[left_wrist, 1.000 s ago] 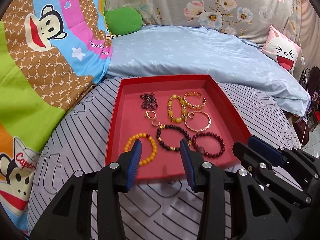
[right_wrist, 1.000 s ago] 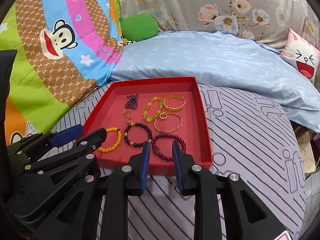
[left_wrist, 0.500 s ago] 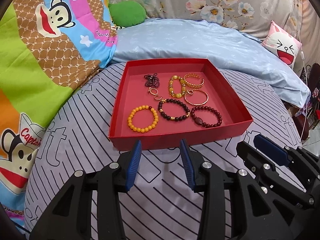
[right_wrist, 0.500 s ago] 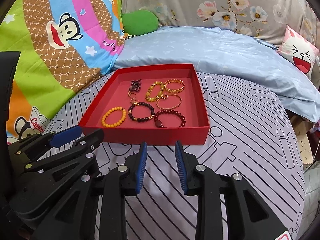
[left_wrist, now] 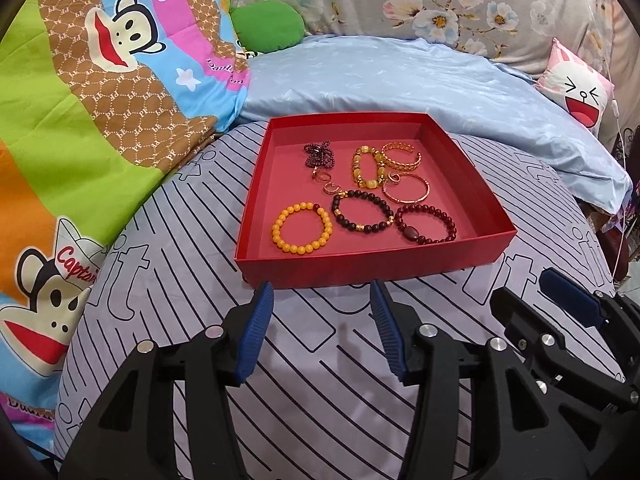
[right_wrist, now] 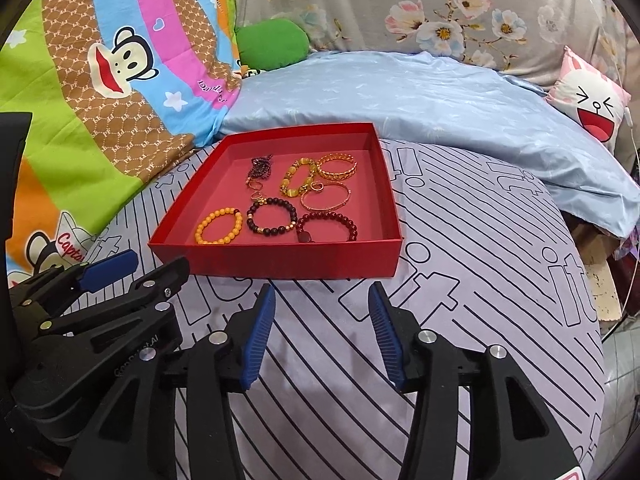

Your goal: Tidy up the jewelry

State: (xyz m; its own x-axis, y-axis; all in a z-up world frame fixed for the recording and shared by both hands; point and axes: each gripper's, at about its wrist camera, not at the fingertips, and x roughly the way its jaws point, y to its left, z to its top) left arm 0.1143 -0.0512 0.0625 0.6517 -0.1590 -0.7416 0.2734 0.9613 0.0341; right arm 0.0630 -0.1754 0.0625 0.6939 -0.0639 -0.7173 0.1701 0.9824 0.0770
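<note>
A shallow red box [left_wrist: 360, 266] [right_wrist: 280, 258] sits on a striped grey cushion. Inside lie an orange bead bracelet [left_wrist: 302, 229] [right_wrist: 219, 226], a dark bead bracelet [left_wrist: 362, 212] [right_wrist: 273, 217], a maroon bead bracelet [left_wrist: 426, 224] [right_wrist: 328, 227], a yellow stone bracelet [left_wrist: 366, 166], two gold bangles [left_wrist: 401, 156], small rings [left_wrist: 325, 182] and a dark chain [left_wrist: 318, 154]. My left gripper [left_wrist: 320, 328] hovers just in front of the box; its jaws are opening with nothing between them. Beside it to the right, my right gripper [right_wrist: 322, 332] [left_wrist: 560, 300] is also opening, with nothing between its jaws.
The striped cushion [left_wrist: 320, 400] extends around the box on all sides. A cartoon-monkey blanket [left_wrist: 80, 100] rises on the left, a light blue quilt [left_wrist: 400, 80] lies behind, with a green pillow [left_wrist: 268, 26] and a white face cushion [left_wrist: 576, 88] further back.
Both grippers have drawn back from over the box's front part to the cushion in front of it. Both sets of jaws now stand wider apart.
</note>
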